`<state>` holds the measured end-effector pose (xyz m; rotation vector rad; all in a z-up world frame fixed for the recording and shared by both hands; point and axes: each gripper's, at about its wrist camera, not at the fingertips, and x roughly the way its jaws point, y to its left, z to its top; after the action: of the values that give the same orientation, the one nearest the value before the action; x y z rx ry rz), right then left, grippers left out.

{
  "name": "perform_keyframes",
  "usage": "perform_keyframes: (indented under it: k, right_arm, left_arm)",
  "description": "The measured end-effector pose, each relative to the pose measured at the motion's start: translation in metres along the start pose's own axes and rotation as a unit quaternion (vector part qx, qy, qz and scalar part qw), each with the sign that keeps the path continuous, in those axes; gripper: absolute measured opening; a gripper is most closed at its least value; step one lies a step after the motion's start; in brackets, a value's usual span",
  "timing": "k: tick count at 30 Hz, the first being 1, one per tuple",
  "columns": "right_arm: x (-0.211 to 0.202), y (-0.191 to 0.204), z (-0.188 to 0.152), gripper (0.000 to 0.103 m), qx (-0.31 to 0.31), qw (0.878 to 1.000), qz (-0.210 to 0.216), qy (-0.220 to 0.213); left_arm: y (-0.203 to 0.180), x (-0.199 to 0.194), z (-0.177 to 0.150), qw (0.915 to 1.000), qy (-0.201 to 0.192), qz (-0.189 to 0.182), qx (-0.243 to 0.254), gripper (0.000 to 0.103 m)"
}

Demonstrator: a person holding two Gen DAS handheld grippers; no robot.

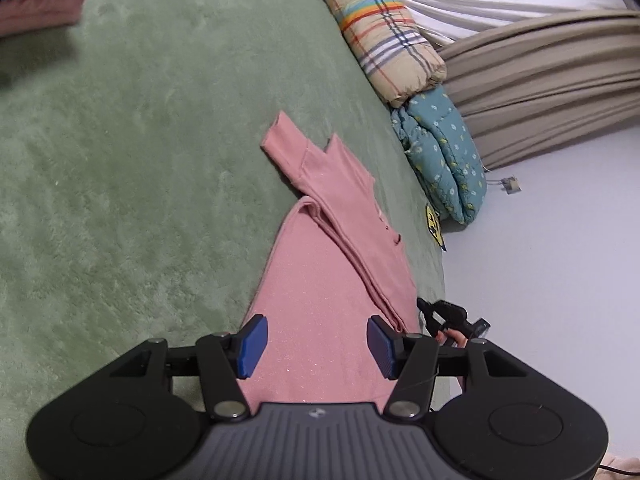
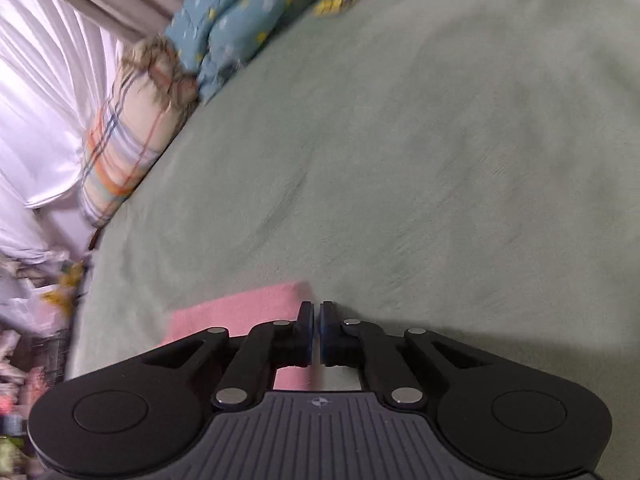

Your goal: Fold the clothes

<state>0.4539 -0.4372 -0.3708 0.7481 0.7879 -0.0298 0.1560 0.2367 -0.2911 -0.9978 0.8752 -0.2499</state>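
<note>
A wide green blanket (image 1: pixel 140 152) covers the bed and fills most of both views. At its far right edge in the left wrist view lie a plaid quilt roll (image 1: pixel 384 36) and, just beside it, a teal flowered quilt roll (image 1: pixel 444 152), with beige curtains (image 1: pixel 552 84) behind them.

The pink garment (image 1: pixel 320 280) lies flat on the blanket, near its right edge. One sleeve (image 1: pixel 320 184) is folded across the body and points to the far left. A second pile of pink cloth (image 1: pixel 44 0) sits well apart, at the far left corner of the same view.

The left hand-held gripper (image 1: pixel 316 340) hovers over the near part of the garment. Its blue pads (image 1: pixel 252 344) stand apart and nothing is between them. Just right of it, part of a hand (image 1: pixel 452 336) with a black tool shows at the edge of the bed.

In the right wrist view, the right hand-held gripper (image 2: pixel 317 328) has its pads almost together, with only a thin slit between them, and no cloth is seen inside. It is over the green blanket, just beside the right edge of a folded pink cloth (image 2: pixel 240 312). This view is blurred at the left side.
</note>
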Motion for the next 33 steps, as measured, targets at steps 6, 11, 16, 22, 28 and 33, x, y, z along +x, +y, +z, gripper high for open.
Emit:
perform_keyframes:
  k: [6,11,16,22,28,33]
  right_arm:
    - [-0.07,-0.007,-0.061,0.055,-0.07,0.99,0.08,0.094]
    - [-0.085,-0.02,-0.107,0.008,-0.092,0.987,0.033,0.127]
    - [-0.123,-0.062,-0.126,0.003,-0.008,0.995,0.04,0.089]
    - [-0.158,-0.083,-0.144,0.0,0.02,0.998,0.015,0.063]
    - [-0.203,-0.042,-0.166,0.03,-0.067,0.998,0.002,0.021]
    - [-0.212,0.082,-0.208,0.046,-0.277,0.96,0.025,-0.018]
  left_arm:
    - [-0.001,0.0,-0.011,0.9995,0.01,-0.026,-0.017,0.054]
    - [-0.023,-0.017,-0.024,0.9991,0.001,-0.041,0.01,0.054]
    - [-0.039,-0.06,-0.033,0.9975,-0.032,-0.054,0.032,0.054]
    - [-0.046,-0.078,-0.036,0.9957,-0.044,-0.056,0.058,0.058]
    - [-0.042,-0.028,-0.022,0.9943,-0.034,-0.026,0.098,0.064]
    - [-0.014,0.01,-0.003,0.9976,-0.041,-0.032,0.045,0.063]
